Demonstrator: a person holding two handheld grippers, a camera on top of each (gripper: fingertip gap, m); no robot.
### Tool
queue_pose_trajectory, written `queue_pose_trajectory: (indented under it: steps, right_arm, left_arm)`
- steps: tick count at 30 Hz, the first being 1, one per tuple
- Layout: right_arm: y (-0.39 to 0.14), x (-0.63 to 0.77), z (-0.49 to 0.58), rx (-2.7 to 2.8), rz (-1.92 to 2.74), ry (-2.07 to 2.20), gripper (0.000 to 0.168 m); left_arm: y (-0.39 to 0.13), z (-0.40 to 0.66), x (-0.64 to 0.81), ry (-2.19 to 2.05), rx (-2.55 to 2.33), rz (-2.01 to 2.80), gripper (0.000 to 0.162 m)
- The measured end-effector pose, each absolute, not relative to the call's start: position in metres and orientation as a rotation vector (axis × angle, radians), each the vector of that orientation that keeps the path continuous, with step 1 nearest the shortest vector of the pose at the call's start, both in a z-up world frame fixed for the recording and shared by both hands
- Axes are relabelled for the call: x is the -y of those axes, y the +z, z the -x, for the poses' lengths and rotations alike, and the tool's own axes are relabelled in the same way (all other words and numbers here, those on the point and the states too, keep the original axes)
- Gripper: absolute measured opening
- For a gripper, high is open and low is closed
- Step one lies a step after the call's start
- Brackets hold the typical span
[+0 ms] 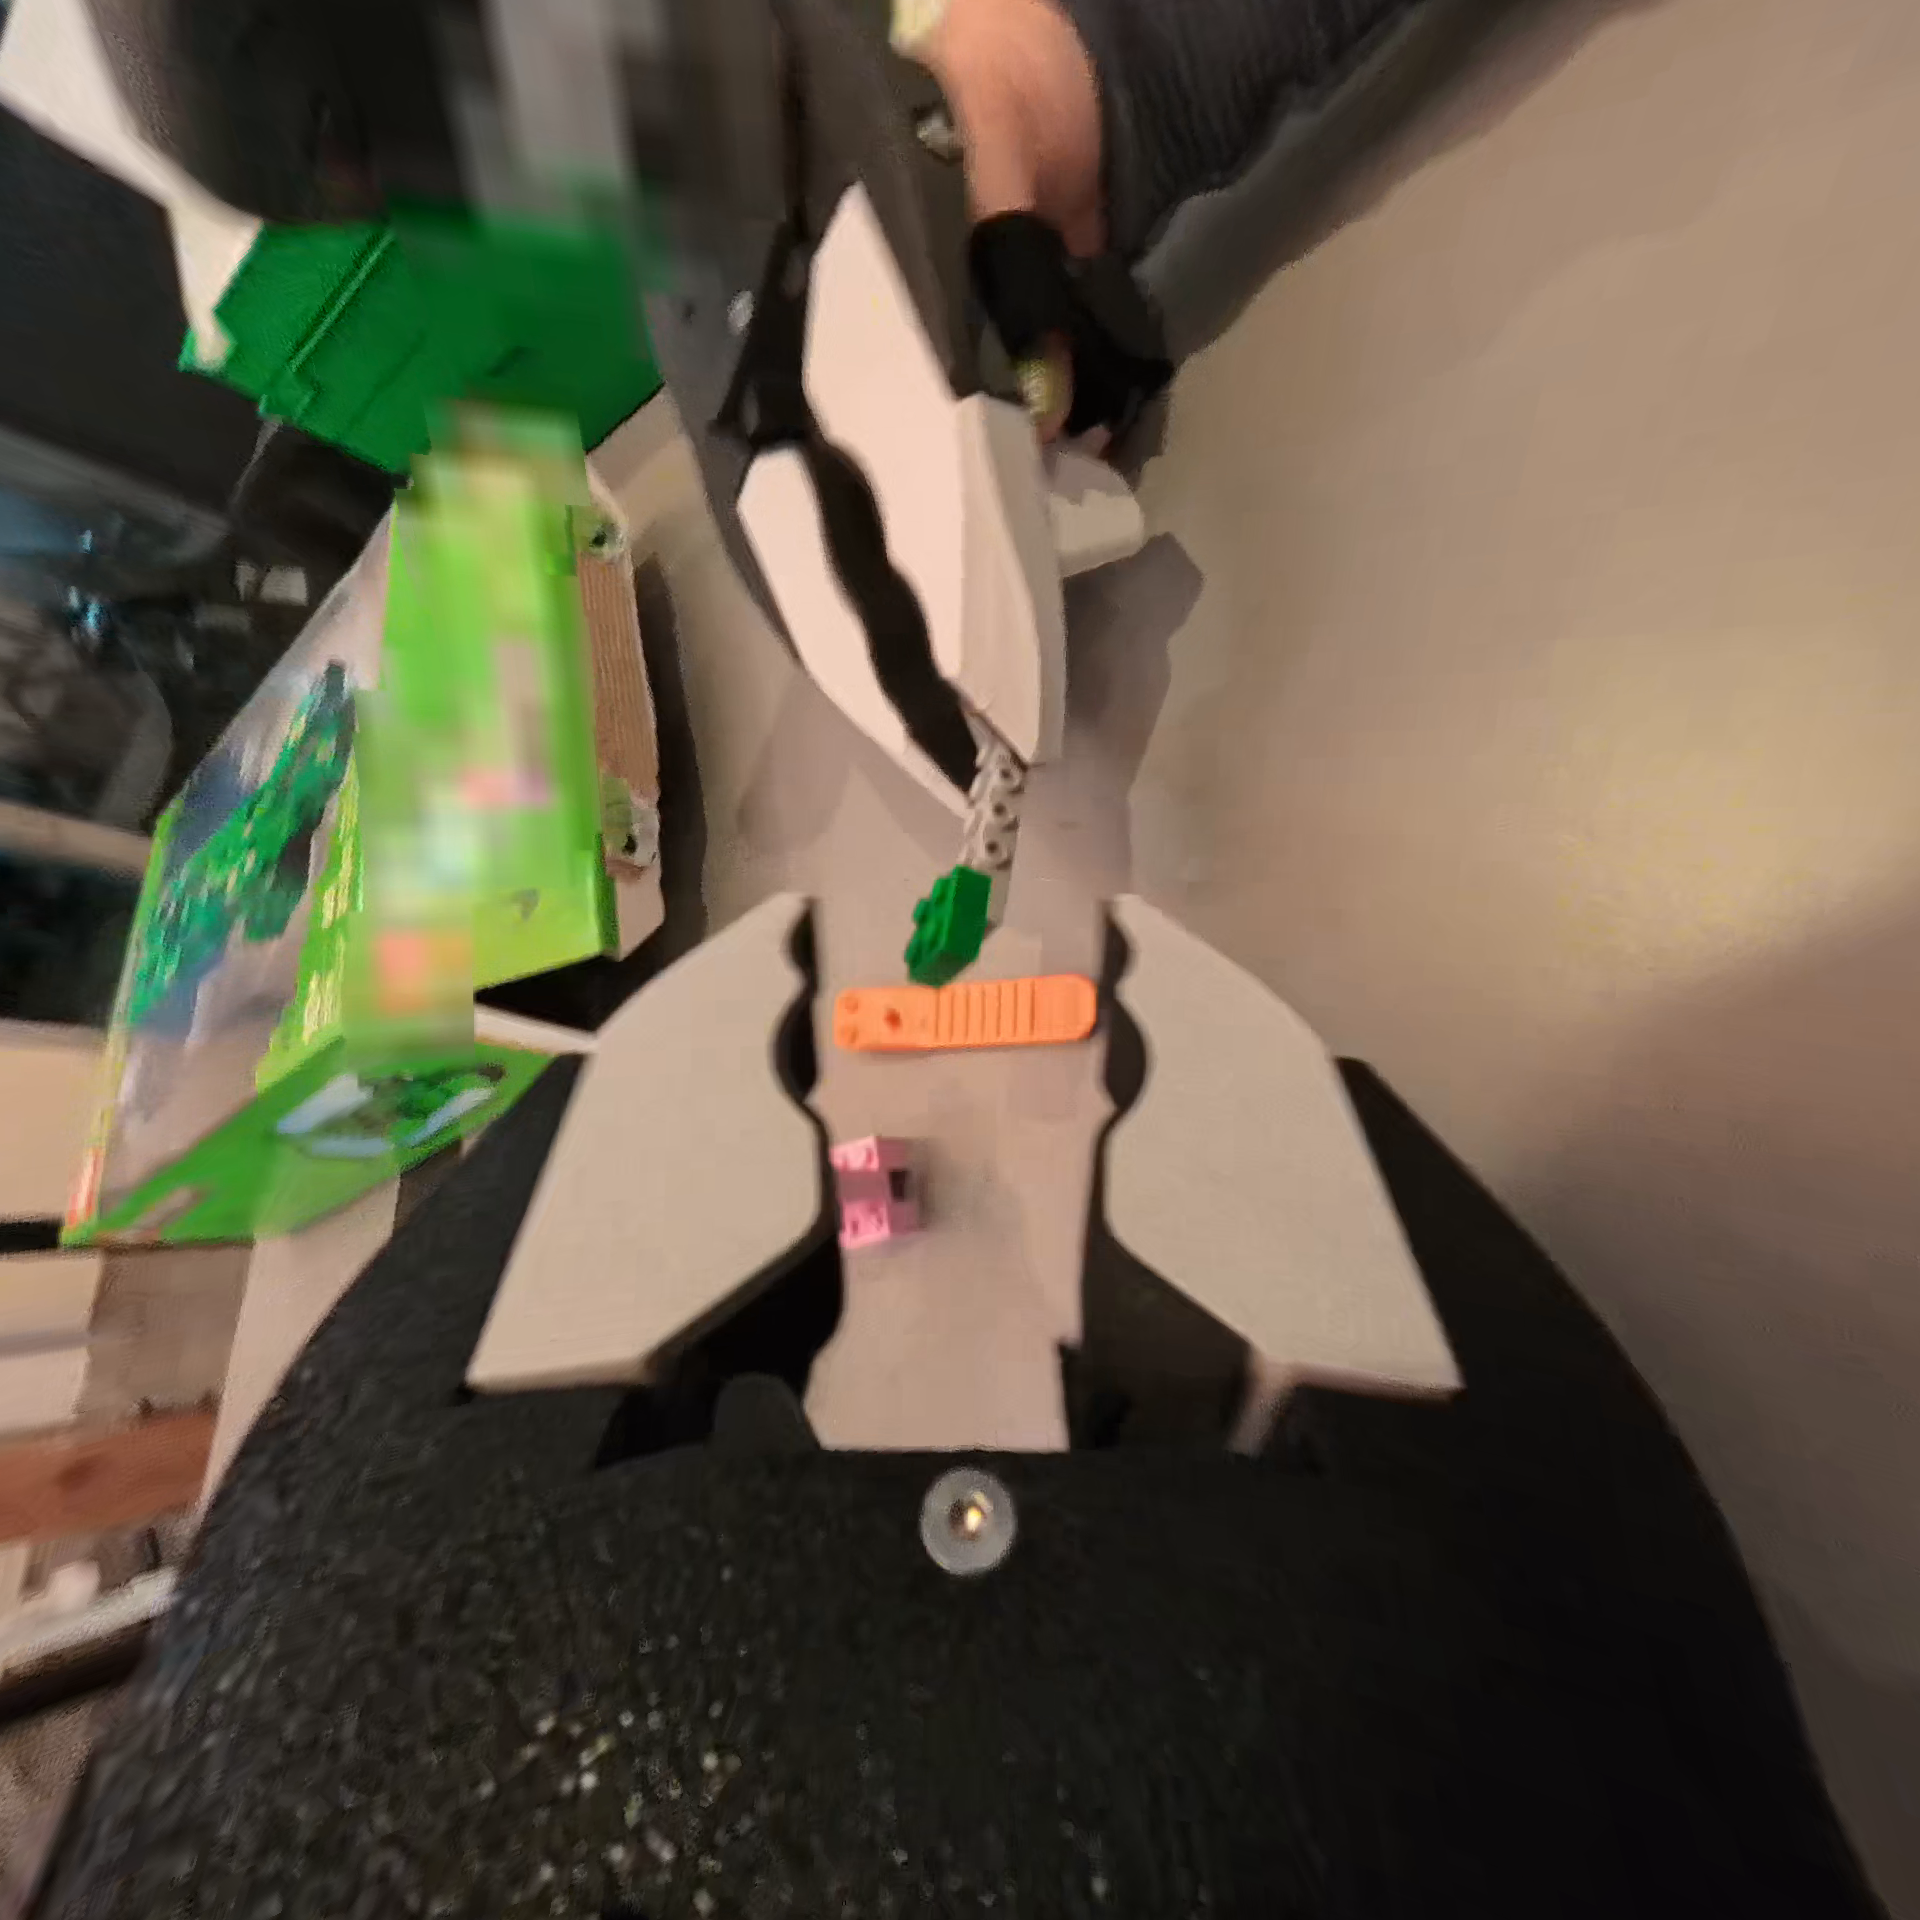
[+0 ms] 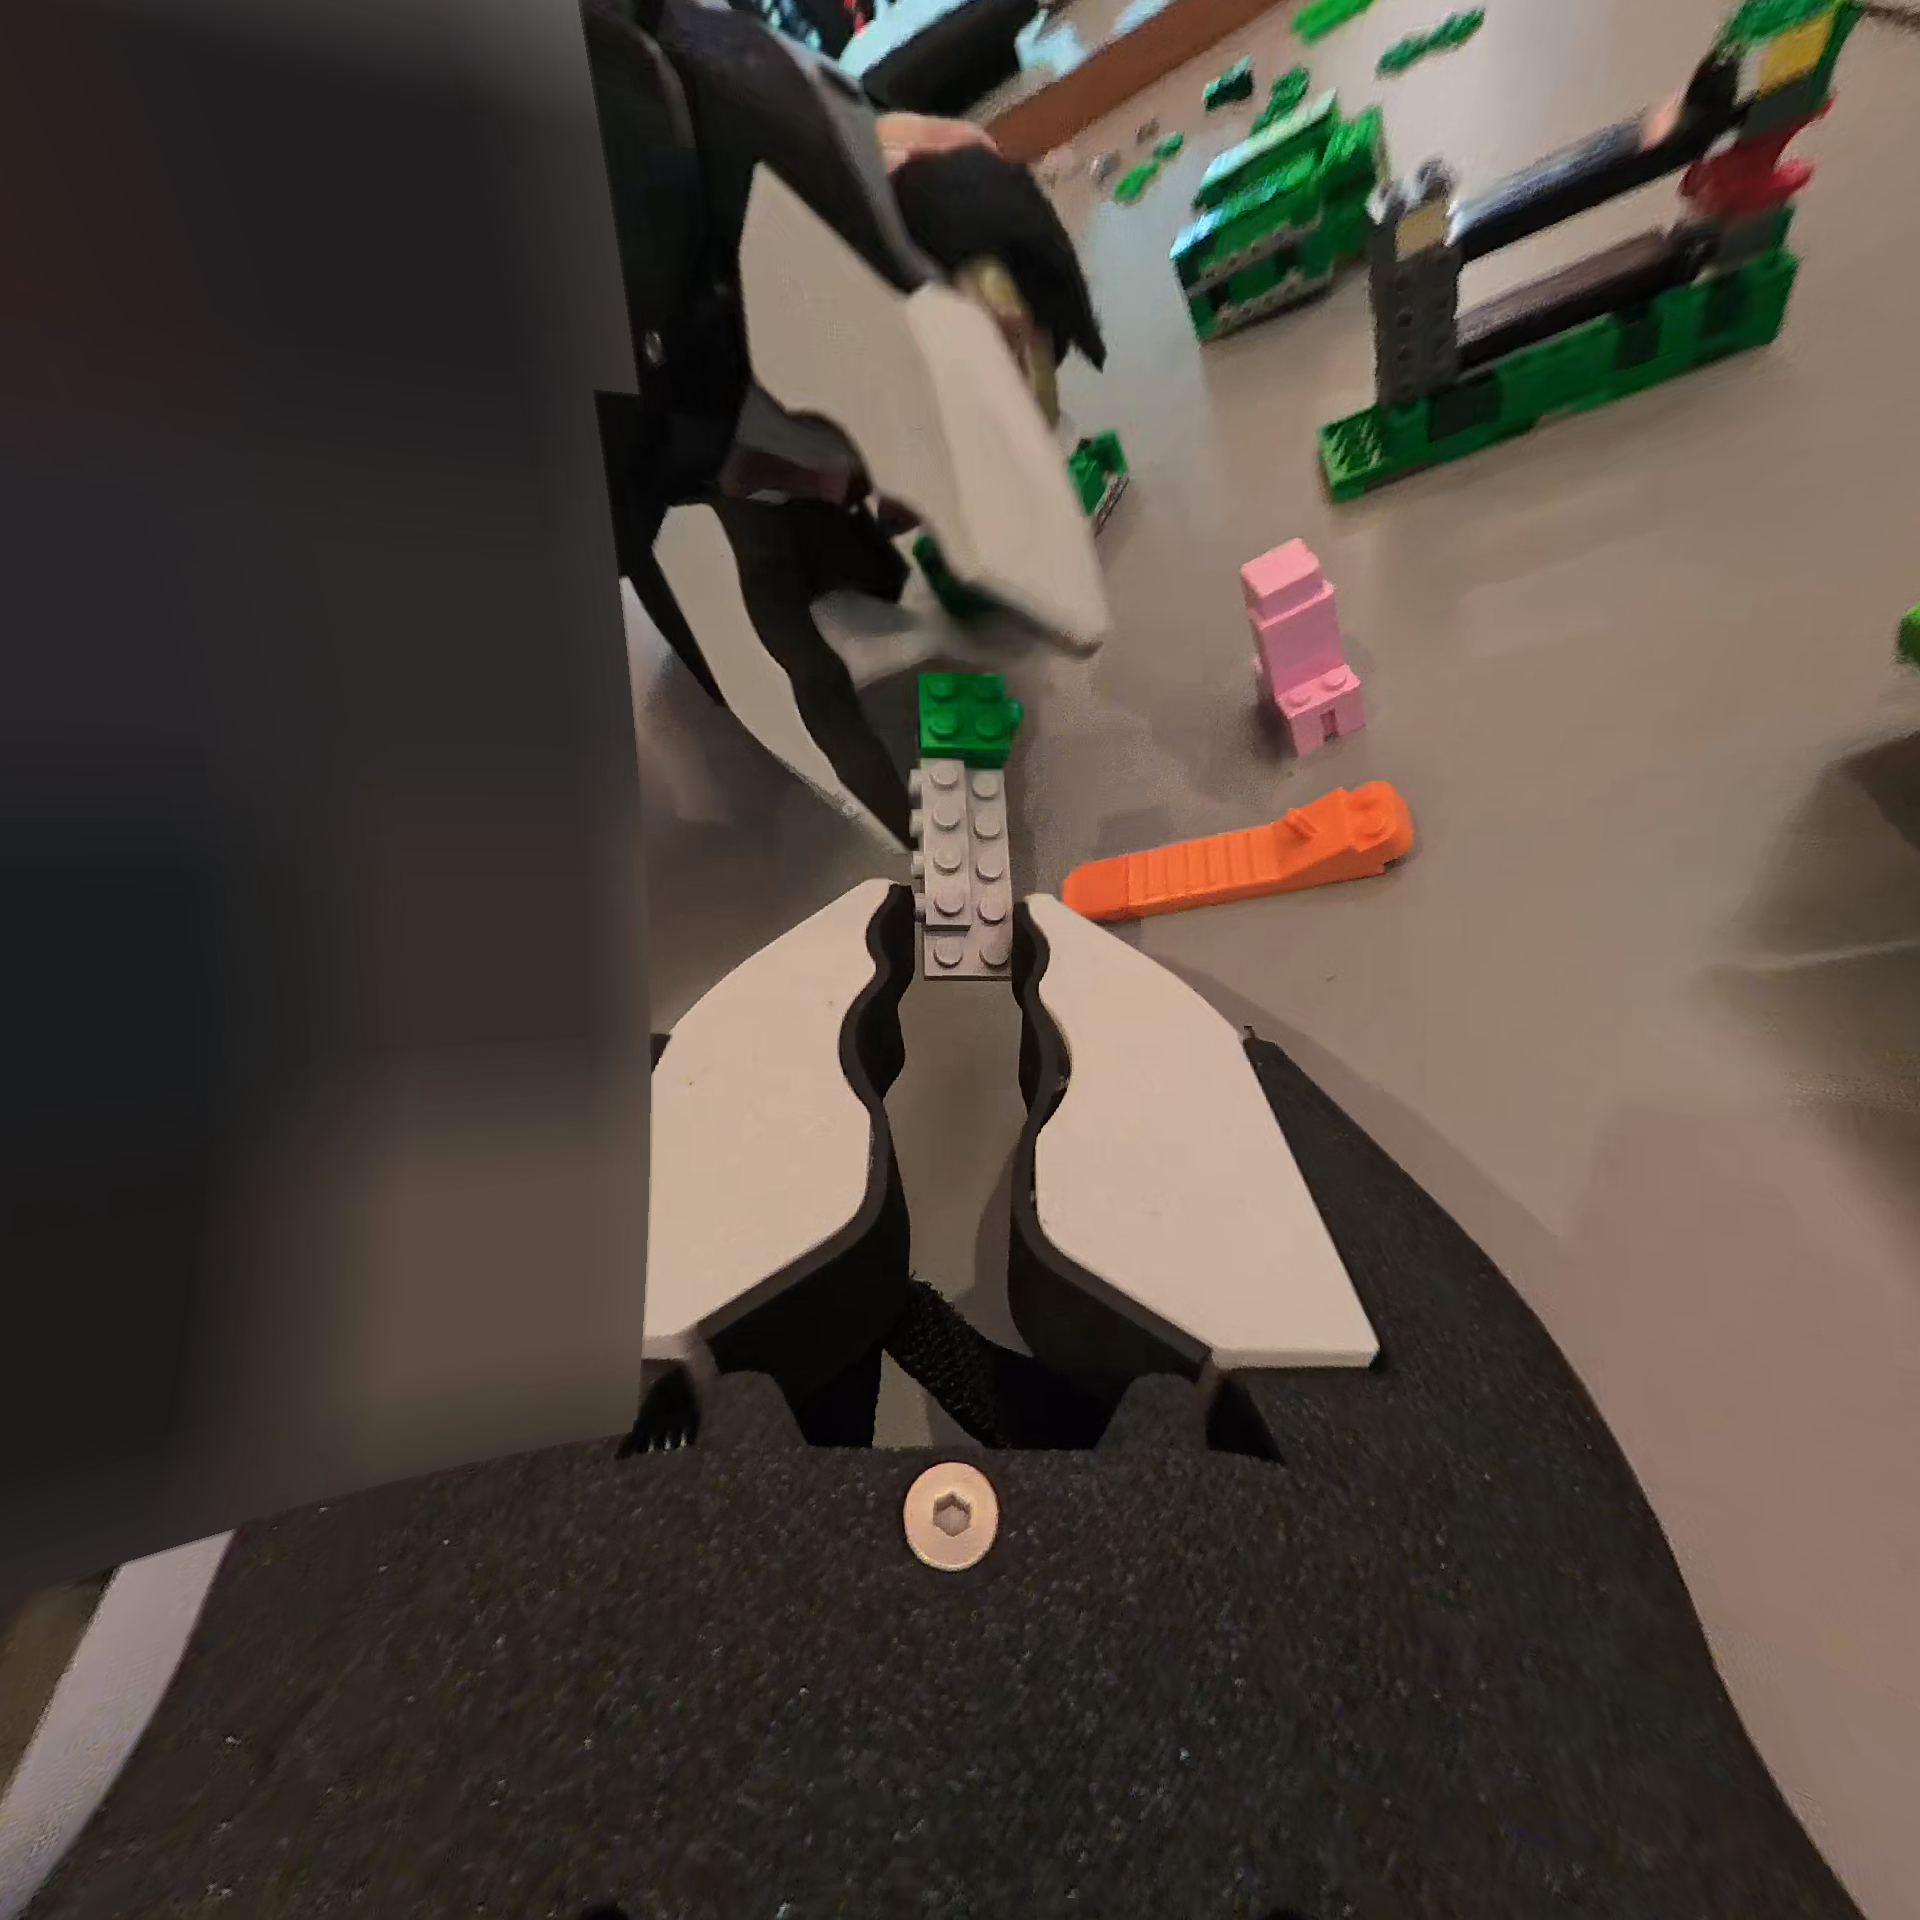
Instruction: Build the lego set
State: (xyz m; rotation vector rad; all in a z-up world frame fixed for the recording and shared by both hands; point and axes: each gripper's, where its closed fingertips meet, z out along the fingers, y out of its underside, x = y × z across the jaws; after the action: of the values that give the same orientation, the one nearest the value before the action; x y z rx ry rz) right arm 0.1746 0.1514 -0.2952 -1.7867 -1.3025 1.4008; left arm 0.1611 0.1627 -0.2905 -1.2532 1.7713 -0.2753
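Note:
My right gripper (image 2: pixel 966 906) is shut on a grey studded plate (image 2: pixel 966 873) that carries a green brick (image 2: pixel 964 712) at its far end, held above the table. In the left wrist view the right gripper (image 1: pixel 995 750) comes down from above with the plate (image 1: pixel 992 816) and green brick (image 1: pixel 948 927). My left gripper (image 1: pixel 961 916) is open, its fingertips on either side of the green brick without touching it. It also shows in the right wrist view (image 2: pixel 985 732), open. An orange brick separator (image 1: pixel 961 1013) (image 2: pixel 1236 857) and a pink pig figure (image 1: pixel 878 1193) (image 2: pixel 1304 655) lie on the grey table.
A green set box (image 1: pixel 364 883) stands at the left of the left wrist view. A long green-based build with dark parts (image 2: pixel 1558 353), a smaller green build (image 2: pixel 1278 239) and several loose green pieces (image 2: pixel 1101 468) sit at the back right on the table (image 2: pixel 1558 935).

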Motion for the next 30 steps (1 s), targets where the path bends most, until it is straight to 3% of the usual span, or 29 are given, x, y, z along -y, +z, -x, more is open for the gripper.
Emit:
queue_pose_trajectory:
  steps: [1,12,22,30]
  right_arm:
    - [-0.292,-0.153,-0.174,1.290,1.753,1.362,0.017]
    - [-0.266,-0.174,-0.108,1.207,1.294,0.370,0.018]
    - [-0.242,-0.178,-0.034,0.928,1.215,0.276,0.018]
    - [-0.253,-0.196,-0.010,0.932,1.272,0.159,0.018]
  left_arm:
    - [-0.288,-0.156,-0.165,-0.275,-1.740,1.291,0.063]
    - [-0.231,-0.055,-0.171,-0.214,-1.279,1.258,0.062]
    - [-0.237,0.042,-0.173,-0.249,-1.038,1.131,0.059]
    - [-0.223,0.067,-0.173,-0.460,-0.857,1.163,0.056]
